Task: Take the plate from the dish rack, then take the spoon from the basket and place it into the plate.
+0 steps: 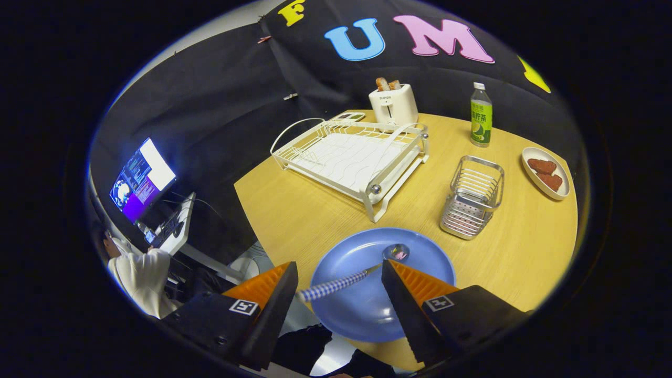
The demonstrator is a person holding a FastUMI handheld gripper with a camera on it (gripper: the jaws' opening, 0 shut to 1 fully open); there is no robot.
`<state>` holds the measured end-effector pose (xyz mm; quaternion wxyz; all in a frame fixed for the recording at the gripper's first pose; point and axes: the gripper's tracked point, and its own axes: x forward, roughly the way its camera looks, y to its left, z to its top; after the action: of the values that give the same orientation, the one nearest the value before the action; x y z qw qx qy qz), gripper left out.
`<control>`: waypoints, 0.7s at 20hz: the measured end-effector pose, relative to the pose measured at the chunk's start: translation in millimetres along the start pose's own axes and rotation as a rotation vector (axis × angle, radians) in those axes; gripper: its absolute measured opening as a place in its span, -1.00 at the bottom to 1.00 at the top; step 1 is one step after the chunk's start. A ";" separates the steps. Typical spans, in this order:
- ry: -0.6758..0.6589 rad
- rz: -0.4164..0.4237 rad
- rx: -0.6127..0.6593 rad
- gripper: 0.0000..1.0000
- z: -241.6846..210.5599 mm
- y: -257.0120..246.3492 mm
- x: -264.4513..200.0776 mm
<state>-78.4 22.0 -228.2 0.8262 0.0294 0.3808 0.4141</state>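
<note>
A blue plate (pixel 367 304) lies flat on the wooden table (pixel 294 210) near its front edge. A spoon (pixel 357 275) rests in it, its metal bowl toward the plate's middle and its blue-checked handle reaching out over the plate's left rim. My gripper (pixel 338 275) hovers above the plate, open, with the spoon's handle lying below the gap between the fingers (pixel 404 294) and no finger touching it. Beyond the plate stands the white dish rack (pixel 352 157), with nothing in it. To the right of the rack is the metal wire basket (pixel 472 197), also holding nothing.
A white toaster (pixel 392 104) with bread stands behind the rack. A green bottle (pixel 481 115) and a small oval dish (pixel 546 173) with reddish food sit at the far right. Off the table's left, a person (pixel 139 273) sits at a desk with a lit monitor (pixel 140 181).
</note>
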 end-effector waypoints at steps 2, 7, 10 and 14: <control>-0.023 -0.022 0.057 0.97 11.9 2.7 -9.9; -0.238 -0.201 0.135 0.97 81.8 -14.5 -35.6; -0.389 -0.312 0.168 0.97 127.9 -19.5 -63.6; -0.565 -0.478 0.115 0.97 175.7 -22.2 -116.0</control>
<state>8.5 -27.6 -41.6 0.9691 0.0990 0.1567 0.1629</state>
